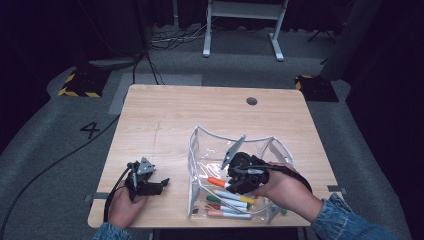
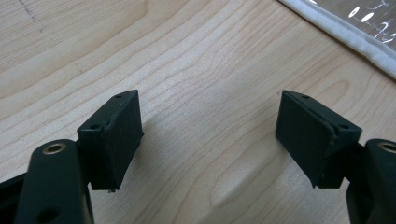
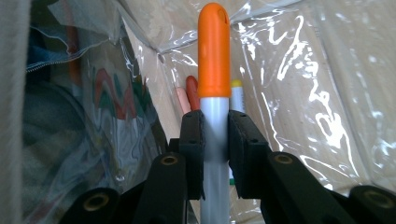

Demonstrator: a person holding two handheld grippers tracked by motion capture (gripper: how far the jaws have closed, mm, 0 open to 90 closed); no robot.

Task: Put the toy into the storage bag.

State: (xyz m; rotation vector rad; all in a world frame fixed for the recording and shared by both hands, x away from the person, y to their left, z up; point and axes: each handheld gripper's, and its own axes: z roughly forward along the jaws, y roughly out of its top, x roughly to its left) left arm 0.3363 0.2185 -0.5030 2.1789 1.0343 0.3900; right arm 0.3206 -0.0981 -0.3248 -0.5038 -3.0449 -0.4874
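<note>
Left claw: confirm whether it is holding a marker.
No, the left claw is open, with bare table between its jaws.

Orange-capped marker [image 3: 214, 116] barrel's lower end hidden

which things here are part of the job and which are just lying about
Part of the job:
- orange-capped marker, clamped in the right gripper
- clear pouch on the table
- other markers in the pouch

Just lying about:
- left gripper, open over bare wood
- white desk frame behind
- floor cables
</note>
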